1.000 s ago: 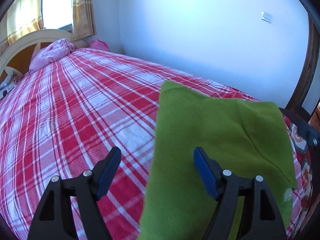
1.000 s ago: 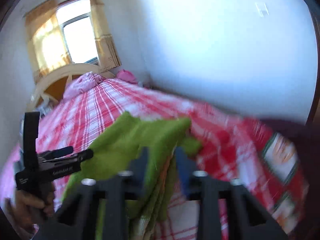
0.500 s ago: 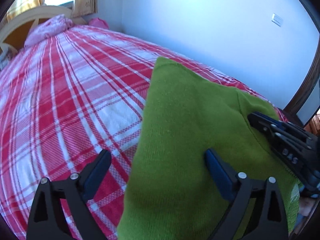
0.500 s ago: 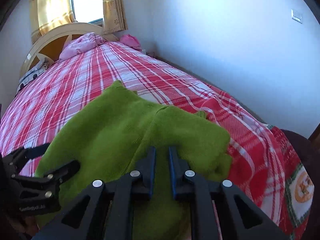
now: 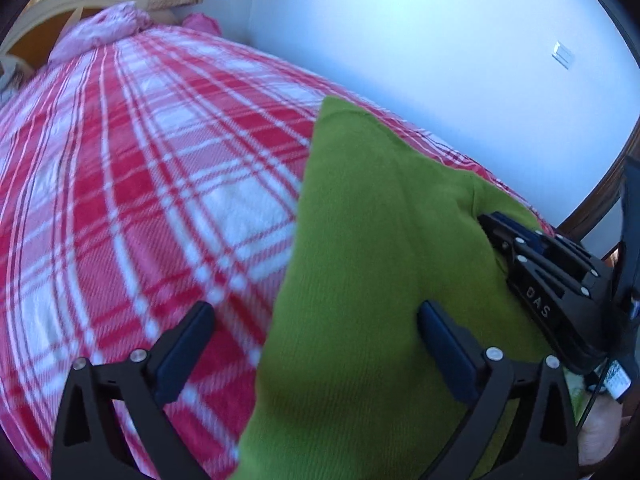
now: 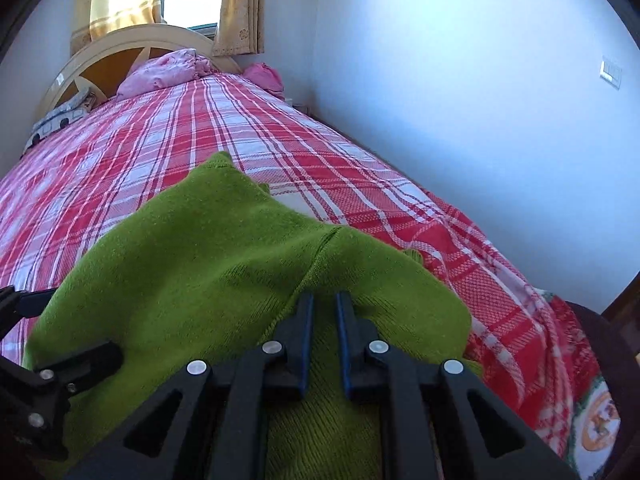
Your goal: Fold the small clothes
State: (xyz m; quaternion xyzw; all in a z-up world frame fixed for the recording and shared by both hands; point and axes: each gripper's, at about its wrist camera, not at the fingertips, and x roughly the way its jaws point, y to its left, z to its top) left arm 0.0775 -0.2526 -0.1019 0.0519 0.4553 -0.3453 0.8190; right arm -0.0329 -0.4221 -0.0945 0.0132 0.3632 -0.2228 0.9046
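A green knit garment (image 5: 372, 264) lies folded on the red plaid bed near its foot end; it also shows in the right wrist view (image 6: 208, 256). My left gripper (image 5: 316, 320) is open, low over the garment's left edge, one finger over the bedspread and one over the knit. My right gripper (image 6: 325, 304) is shut on a fold of the green garment at its right side. The right gripper also shows in the left wrist view (image 5: 536, 268), and the left gripper shows in the right wrist view (image 6: 52, 376).
The plaid bedspread (image 6: 160, 140) stretches to a cream headboard (image 6: 132, 40) with pink bedding (image 6: 164, 72) and a patterned pillow (image 6: 60, 120). A white wall (image 6: 460, 100) runs along the bed's right side. A dark wooden frame (image 5: 592, 200) stands at the foot.
Both grippers have come lower and closer to the bed. The right gripper has laid the lifted garment down while staying shut on it. The left gripper stays open.
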